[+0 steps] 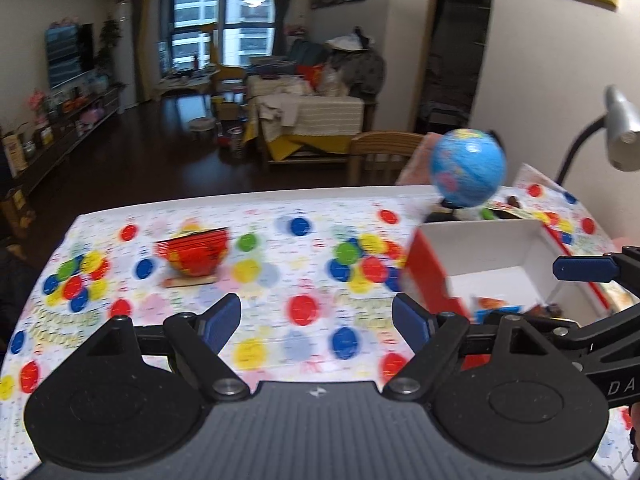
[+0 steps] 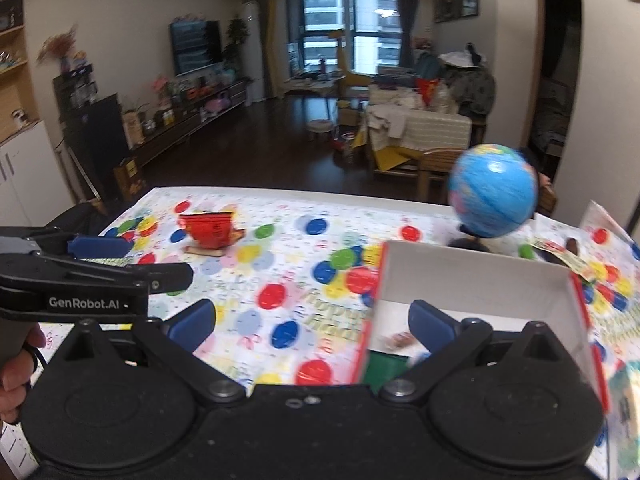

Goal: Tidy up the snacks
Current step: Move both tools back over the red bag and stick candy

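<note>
Far left on the balloon-print tablecloth point(image 1: 304, 240) there's a red snack bag point(image 1: 194, 254) standing by itself. The left gripper point(image 1: 316, 322) hangs over bare cloth, jaws wide, nothing in them. The right gripper point(image 2: 312, 322) is spread fully too, also empty. Right of those, a red-and-white box point(image 2: 476, 276) holds some blurry snack packets point(image 1: 498, 306), with a blue globe point(image 2: 493, 196) behind it.

tablecloth point(image 1: 280, 280): white, multicoloured dots | box point(image 2: 472, 276): red outside, white inside | globe point(image 1: 468, 168): blue
</note>
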Motion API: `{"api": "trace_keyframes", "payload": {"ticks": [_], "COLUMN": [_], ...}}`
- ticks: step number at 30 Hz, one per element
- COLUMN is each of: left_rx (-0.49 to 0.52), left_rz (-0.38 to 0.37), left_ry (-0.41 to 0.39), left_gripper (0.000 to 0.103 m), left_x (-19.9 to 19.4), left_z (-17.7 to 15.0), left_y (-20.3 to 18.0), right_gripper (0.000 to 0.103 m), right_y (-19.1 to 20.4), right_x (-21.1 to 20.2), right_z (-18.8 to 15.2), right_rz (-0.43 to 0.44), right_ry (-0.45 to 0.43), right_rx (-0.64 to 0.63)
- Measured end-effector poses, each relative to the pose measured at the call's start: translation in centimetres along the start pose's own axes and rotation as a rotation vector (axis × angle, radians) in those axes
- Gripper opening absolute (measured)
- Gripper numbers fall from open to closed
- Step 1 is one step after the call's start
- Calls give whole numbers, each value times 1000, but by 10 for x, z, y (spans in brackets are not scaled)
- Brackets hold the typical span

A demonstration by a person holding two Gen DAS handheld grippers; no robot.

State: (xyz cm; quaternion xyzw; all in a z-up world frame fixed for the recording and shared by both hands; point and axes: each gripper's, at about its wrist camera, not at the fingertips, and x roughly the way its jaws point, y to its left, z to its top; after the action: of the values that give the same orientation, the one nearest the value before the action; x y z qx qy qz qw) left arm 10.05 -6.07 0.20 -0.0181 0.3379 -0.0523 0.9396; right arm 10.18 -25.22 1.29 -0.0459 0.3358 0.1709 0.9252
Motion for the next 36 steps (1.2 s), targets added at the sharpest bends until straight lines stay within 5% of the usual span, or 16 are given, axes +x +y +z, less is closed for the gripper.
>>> {"api": "trace_keyframes", "payload": {"ticks": [13,22,36], "left_rx": [-79,-36,-115], "left_rz": [100,91,199], "left_ry": [0,5,41], "left_gripper": [83,83,83], "left_x": [32,73,135], "left_z": [6,11,11], "left_y": [96,137,213], "right_gripper": [103,103,102], "right_y": [71,101,128], "right_x": [79,135,237], "right_z": [45,80,97], "right_rz": [100,122,123], "right_ry": [65,80,127], "right_rx": [-112,-281,-215]}}
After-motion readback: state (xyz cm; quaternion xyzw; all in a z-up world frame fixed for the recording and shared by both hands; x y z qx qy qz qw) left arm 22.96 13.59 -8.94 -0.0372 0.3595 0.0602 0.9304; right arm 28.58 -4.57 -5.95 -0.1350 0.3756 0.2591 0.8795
